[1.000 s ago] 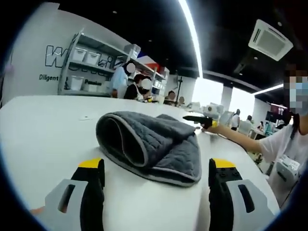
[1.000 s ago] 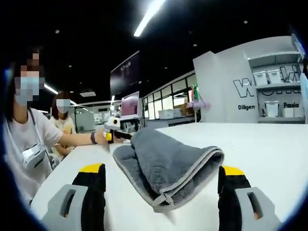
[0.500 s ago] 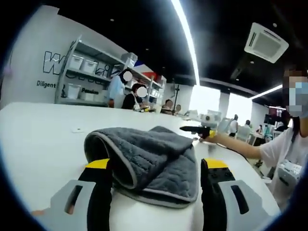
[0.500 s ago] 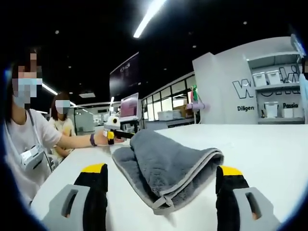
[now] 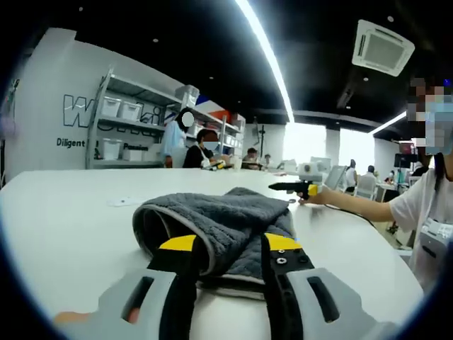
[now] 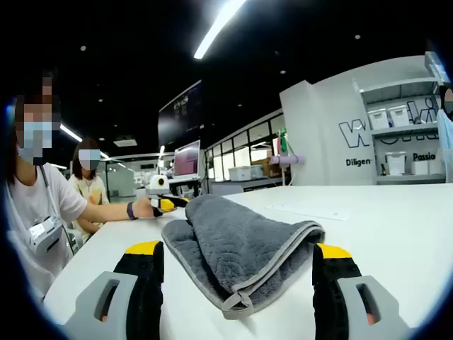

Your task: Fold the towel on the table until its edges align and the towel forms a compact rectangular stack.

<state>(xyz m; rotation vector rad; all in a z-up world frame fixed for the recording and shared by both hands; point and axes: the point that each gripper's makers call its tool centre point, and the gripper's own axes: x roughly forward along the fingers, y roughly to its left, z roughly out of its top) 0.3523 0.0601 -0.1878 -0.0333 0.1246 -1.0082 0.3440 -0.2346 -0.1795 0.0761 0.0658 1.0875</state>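
Observation:
A grey towel [image 5: 219, 212] lies folded in a thick, rounded bundle on the white table [image 5: 64, 212]. My left gripper [image 5: 230, 243] has its yellow-tipped jaws drawn in tight on the near folded edge of the towel, which fills the gap between them. In the right gripper view the towel [image 6: 241, 234] lies with a pale-hemmed corner pointing toward me. My right gripper [image 6: 239, 249] stands open, its jaws wide apart on either side of that corner, low over the table [image 6: 396, 212].
A person in a white shirt [image 5: 425, 205] [image 6: 42, 205] reaches over the far table edge with another gripper [image 5: 294, 188] [image 6: 159, 204] just behind the towel. A small slip [image 5: 124, 202] lies on the table. Shelves with bins [image 5: 120, 120] line the back wall.
My left gripper has come closer to the towel and its jaws have narrowed onto the folded edge. The right gripper stays open and has hardly moved.

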